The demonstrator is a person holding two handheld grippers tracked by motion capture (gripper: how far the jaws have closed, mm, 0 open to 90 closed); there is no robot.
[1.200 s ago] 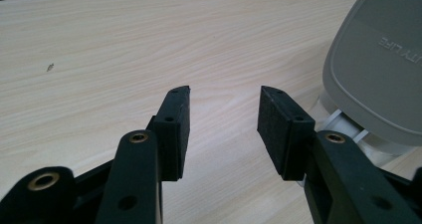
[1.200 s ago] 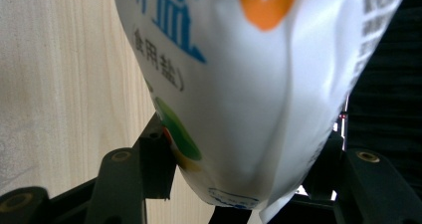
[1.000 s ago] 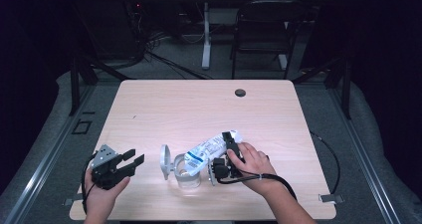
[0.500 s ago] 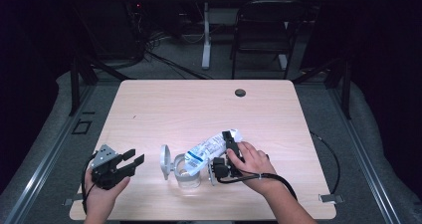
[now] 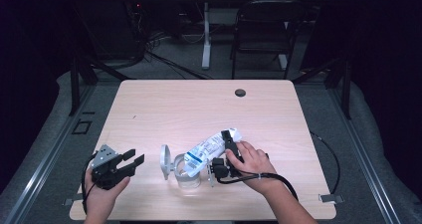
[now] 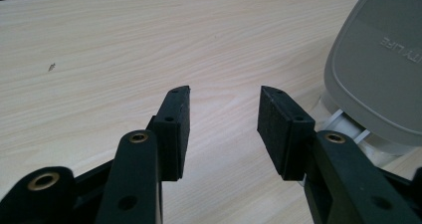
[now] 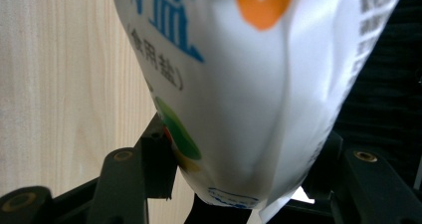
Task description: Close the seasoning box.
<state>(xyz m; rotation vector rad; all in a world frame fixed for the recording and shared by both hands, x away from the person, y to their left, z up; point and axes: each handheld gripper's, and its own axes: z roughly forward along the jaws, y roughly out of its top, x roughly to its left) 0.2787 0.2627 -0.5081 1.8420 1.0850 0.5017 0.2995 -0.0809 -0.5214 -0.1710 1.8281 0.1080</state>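
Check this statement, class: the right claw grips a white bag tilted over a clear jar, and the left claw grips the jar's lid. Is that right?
Not quite. The left claw is open and grips nothing, as the left gripper view shows; the lid stands apart. The right claw does grip the white bag over the clear jar.

The grey lid [image 6: 378, 64], just right of the left claw [image 6: 224, 129], bears raised letters, upside down and cut by the frame edge; they read roughly "TY LIFE". The white pouch [image 7: 249, 84] clamped in the right claw [image 7: 239, 184] carries blue Chinese print above the jaws: a large "盐" and, smaller in brackets, "(食用盐)". Its fine side print is too blurred to read.
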